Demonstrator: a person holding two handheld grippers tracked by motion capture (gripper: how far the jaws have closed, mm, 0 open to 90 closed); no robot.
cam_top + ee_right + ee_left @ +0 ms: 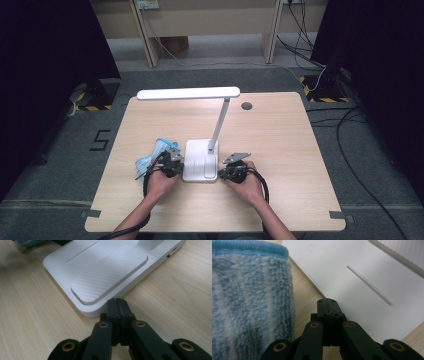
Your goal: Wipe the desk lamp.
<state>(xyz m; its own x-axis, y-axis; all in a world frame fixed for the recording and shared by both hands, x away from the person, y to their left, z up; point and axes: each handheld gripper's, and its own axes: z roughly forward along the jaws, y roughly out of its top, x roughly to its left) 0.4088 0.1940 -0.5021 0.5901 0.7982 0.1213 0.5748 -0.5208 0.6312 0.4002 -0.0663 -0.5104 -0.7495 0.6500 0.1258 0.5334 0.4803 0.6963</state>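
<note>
So both grippers are sitting right up against the lamp base [200, 166], one on each side, jaws fully closed with nothing pinched in either. Left gripper [327, 300] has its tips at the base's edge, the flat white top spreading ahead and to the right of the jaws, and the fluffy blue cloth [249, 302] just off their left. Right gripper [117, 300] points at the base's near corner, ribbed pad [110, 275] straight ahead of its tips.
</note>
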